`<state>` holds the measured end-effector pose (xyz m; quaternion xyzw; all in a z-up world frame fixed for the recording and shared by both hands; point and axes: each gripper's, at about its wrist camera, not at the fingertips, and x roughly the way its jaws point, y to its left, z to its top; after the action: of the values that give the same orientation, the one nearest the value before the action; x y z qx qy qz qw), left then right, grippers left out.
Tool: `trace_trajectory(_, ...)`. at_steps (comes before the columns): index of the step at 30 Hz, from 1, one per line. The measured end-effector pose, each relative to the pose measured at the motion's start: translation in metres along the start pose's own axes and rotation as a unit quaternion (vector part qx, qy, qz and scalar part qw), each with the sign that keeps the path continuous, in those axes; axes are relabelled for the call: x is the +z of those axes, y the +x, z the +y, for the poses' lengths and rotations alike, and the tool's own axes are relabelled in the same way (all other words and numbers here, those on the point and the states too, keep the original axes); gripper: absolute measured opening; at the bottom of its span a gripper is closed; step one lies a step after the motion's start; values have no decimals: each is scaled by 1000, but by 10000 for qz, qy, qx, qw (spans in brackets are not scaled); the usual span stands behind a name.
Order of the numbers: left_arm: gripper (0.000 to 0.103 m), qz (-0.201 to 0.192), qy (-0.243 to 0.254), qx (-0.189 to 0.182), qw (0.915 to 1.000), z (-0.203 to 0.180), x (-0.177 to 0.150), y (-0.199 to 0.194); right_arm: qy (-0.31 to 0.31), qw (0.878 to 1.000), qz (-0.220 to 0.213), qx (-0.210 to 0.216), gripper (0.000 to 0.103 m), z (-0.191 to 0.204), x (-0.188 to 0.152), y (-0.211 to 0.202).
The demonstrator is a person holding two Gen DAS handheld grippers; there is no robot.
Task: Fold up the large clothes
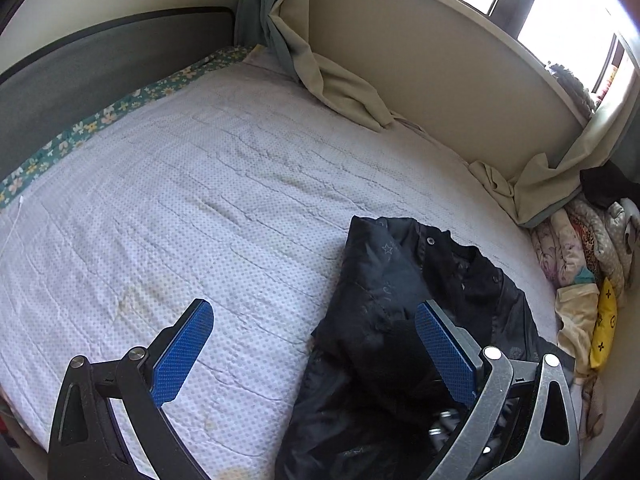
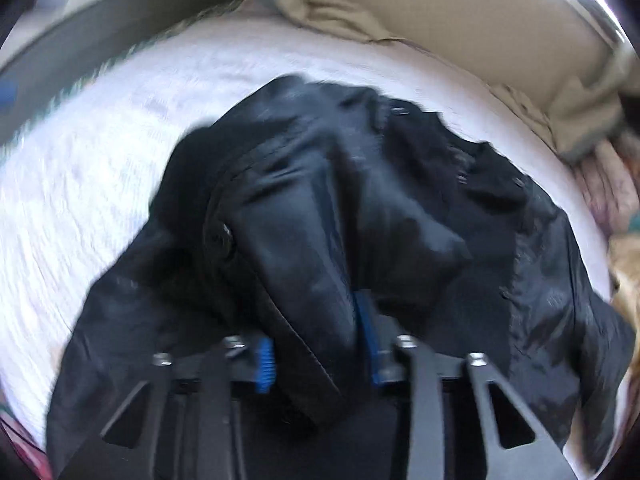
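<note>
Jacket lies crumpled on the bed, near the clothes pile. Right gripper is clenched on a thick fold of it; left gripper hangs released beside it. For a clean fold, spread it flat first.

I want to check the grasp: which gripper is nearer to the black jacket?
Right. The right gripper is clamped on a fold of the black jacket; the left gripper is open, one finger over the jacket's edge.

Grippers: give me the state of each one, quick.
Left gripper: open, holding nothing.
Right gripper: shut on a fold of the black jacket.
</note>
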<state>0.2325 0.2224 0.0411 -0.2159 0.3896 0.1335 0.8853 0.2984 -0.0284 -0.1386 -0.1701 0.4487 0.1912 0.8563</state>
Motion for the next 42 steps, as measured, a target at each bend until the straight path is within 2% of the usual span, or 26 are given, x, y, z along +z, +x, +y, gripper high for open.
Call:
trace_trajectory(3, 102, 1, 119, 9, 9999, -6, -3, 0, 573, 9981, -163, 132, 19, -32, -3, -22)
trace_trajectory(6, 102, -8, 278, -5, 9996, -16, -8, 0, 1236, 9915, -194, 365, 20, -63, -15, -40)
trace_trajectory(7, 102, -11, 330, -3, 9995, -19, -10, 0, 1471, 9879, -152, 466, 23, -74, -21, -43)
trace_trajectory(8, 102, -16, 418, 0, 9991, -23, -13, 0, 1743, 9828, -58, 610, 29, -88, -30, -44)
trace_trajectory(10, 102, 5, 558, 23, 9984, -29, -17, 1, 2088, 9749, 111, 767, 64, -103, -45, -46)
trace_trajectory(12, 102, 51, 696, 44, 9976, -35, -22, 4, 2452, 9648, 259, 911, 74, -119, -68, -54)
trace_trajectory(16, 102, 114, 886, 103, 9959, -43, -30, 8, 3078, 9374, 631, 1500, 74, -148, -105, -64)
trace_trajectory(19, 102, 109, 997, 161, 9948, -47, -33, 9, 3511, 9208, 542, 1608, 74, -174, -123, -82)
trace_trajectory(23, 102, 129, 1052, 181, 9942, -51, -37, 11, 4062, 9005, 398, 1501, 74, -216, -134, -91)
trace_trajectory(25, 102, 161, 1073, 160, 9940, -55, -38, 14, 4510, 8760, 427, 1655, 74, -237, -142, -83)
trace_trajectory(28, 102, 201, 1114, 96, 9935, -60, -40, 16, 4935, 8433, 594, 2043, 74, -247, -154, -66)
trace_trajectory(33, 102, 279, 1122, 61, 9933, -64, -41, 20, 5101, 8104, 788, 2773, 74, -231, -157, -38)
trace_trajectory(34, 102, 285, 1104, 49, 9935, -64, -41, 21, 5098, 8091, 758, 2826, 68, -227, -154, -33)
trace_trajectory(35, 102, 283, 1082, 33, 9937, -64, -41, 21, 5050, 8127, 714, 2818, 64, -225, -151, -30)
trace_trajectory(36, 102, 279, 1057, 21, 9940, -63, -40, 21, 4956, 8194, 696, 2795, 53, -224, -146, -27)
trace_trajectory(37, 102, 282, 1035, 16, 9942, -64, -40, 22, 4791, 8317, 682, 2721, 41, -221, -139, -24)
trace_trajectory(38, 102, 293, 1001, 5, 9945, -64, -39, 22, 4690, 8410, 670, 2610, 36, -220, -133, -23)
trace_trajectory(40, 102, 319, 918, -49, 9953, -64, -38, 24, 4300, 8738, 549, 2203, 16, -216, -115, -27)
trace_trajectory(41, 102, 323, 896, -69, 9954, -64, -37, 24, 4096, 8879, 509, 2031, 14, -214, -105, -31)
trace_trajectory(42, 102, 323, 885, -82, 9955, -64, -36, 24, 3873, 9019, 423, 1866, 8, -211, -92, -37)
